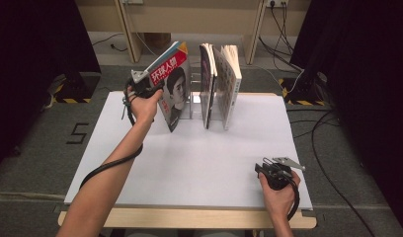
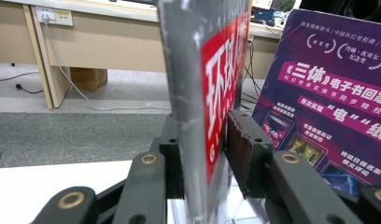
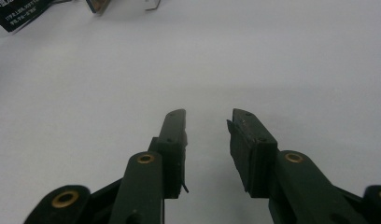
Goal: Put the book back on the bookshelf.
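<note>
White table (image 1: 189,163), left tool (image 2: 205,154) clenched on magazine (image 2: 212,93) with cropped top, right tool (image 3: 207,135) released.
</note>
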A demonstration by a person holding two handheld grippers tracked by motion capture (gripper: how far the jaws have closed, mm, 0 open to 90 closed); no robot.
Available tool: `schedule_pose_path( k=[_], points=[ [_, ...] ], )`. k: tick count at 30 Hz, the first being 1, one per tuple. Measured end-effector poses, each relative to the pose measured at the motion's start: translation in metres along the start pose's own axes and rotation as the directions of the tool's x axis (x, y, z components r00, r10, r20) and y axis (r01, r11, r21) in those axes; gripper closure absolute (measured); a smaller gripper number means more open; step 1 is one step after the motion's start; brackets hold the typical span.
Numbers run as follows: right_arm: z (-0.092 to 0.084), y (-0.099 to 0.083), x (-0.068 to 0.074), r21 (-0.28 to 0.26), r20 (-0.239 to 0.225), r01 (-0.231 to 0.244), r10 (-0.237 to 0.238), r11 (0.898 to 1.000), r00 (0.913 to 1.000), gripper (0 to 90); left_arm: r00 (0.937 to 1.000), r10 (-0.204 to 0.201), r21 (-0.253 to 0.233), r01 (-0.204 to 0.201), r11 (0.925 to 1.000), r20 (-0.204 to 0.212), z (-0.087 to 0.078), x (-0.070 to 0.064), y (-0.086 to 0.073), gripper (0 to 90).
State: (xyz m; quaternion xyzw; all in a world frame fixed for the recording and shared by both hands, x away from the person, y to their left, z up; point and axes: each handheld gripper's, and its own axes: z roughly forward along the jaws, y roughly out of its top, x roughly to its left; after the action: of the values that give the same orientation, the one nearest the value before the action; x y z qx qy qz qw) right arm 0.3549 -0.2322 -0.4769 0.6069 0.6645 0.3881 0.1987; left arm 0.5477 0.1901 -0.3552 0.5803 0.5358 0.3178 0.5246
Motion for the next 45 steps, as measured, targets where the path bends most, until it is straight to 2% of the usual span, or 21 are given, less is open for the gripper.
schedule_pose_path(
  k=[3, 11, 16, 18, 21, 23, 24, 29, 30, 34, 37, 41, 44, 45],
  points=[
    [0.0, 0.0, 0.0, 0.0, 0.003, 0.003, -0.003, 1.0, 1.0, 66.1, 1.0, 0.001, 0.0, -0.001, 1.0, -0.002, -0.001, 0.001, 0.0, 66.4],
    [0.0, 0.0, 0.001, -0.001, 0.001, 0.002, -0.002, 1.0, 1.0, 66.1, 0.9996, -0.027, 0.008, 0.027, 0.9996, 0.005, 0.0, 0.002, 0.001, 67.2],
    [0.0, 0.0, 0.001, -0.001, 0.001, -0.002, 0.002, 1.0, 1.0, 66.1, 0.9992, -0.04, 0.004, 0.04, 0.9992, 0.008, 0.004, 0.002, 0.003, 60.3],
    [0.001, 0.0, 0.001, 0.0, 0.0, -0.002, 0.002, 1.0, 1.0, 66.1, 0.9988, -0.05, 0.01, 0.05, 0.9987, 0.004, 0.008, 0.003, 0.004, 59.2],
    [0.0, 0.0, 0.0, -0.001, 0.001, 0.0, 0.0, 1.0, 1.0, 66.1, 0.9964, -0.085, 0.029, 0.085, 0.9959, -0.004, 0.014, 0.006, 0.005, 58.9],
    [0.0, 0.0, 0.0, 0.0, 0.001, -0.002, 0.002, 1.0, 1.0, 66.1, 0.9944, -0.105, 0.05, 0.105, 0.9932, 0.0, 0.016, 0.007, 0.005, 61.2],
    [0.0, 0.0, -0.001, 0.0, 0.002, -0.002, 0.002, 1.0, 1.0, 66.1, 0.9927, -0.12, 0.062, 0.12, 0.9909, 0.007, 0.016, 0.007, 0.005, 65.5],
    [0.001, 0.0, 0.0, 0.003, 0.0, -0.002, 0.002, 1.0, 1.0, 66.1, 0.9891, -0.145, 0.113, 0.141, 0.9835, 0.027, 0.016, 0.004, 0.009, 82.2],
    [0.001, 0.0, 0.0, 0.001, 0.001, -0.003, 0.003, 1.0, 1.0, 66.0, 0.9897, -0.139, 0.122, 0.134, 0.9835, 0.034, 0.016, 0.003, 0.01, 84.5],
    [0.0, 0.0, 0.001, 0.002, 0.0, -0.003, 0.003, 1.0, 1.0, 66.0, 0.9943, -0.097, 0.095, 0.092, 0.9912, 0.043, 0.013, 0.0, 0.011, 86.0],
    [0.0, 0.0, 0.0, -0.003, 0.0, 0.006, -0.006, 1.0, 1.0, 66.0, 0.9933, -0.107, 0.067, 0.104, 0.9923, 0.043, 0.01, 0.003, 0.006, 86.2],
    [0.0, 0.0, 0.001, -0.007, 0.006, 0.001, -0.001, 1.0, 1.0, 66.1, 0.9881, -0.151, 0.015, 0.15, 0.9885, 0.031, 0.008, 0.005, 0.0, 86.3],
    [0.0, 0.0, 0.001, -0.006, 0.007, 0.002, -0.002, 1.0, 1.0, 66.1, 0.9896, -0.143, -0.033, 0.144, 0.9891, 0.011, 0.008, -0.002, -0.005, 86.3],
    [0.0, 0.0, 0.001, -0.008, 0.008, 0.005, -0.005, 1.0, 1.0, 66.1, 0.9924, -0.123, -0.047, 0.123, 0.9913, 0.004, 0.008, -0.005, -0.006, 86.3]
  ],
)
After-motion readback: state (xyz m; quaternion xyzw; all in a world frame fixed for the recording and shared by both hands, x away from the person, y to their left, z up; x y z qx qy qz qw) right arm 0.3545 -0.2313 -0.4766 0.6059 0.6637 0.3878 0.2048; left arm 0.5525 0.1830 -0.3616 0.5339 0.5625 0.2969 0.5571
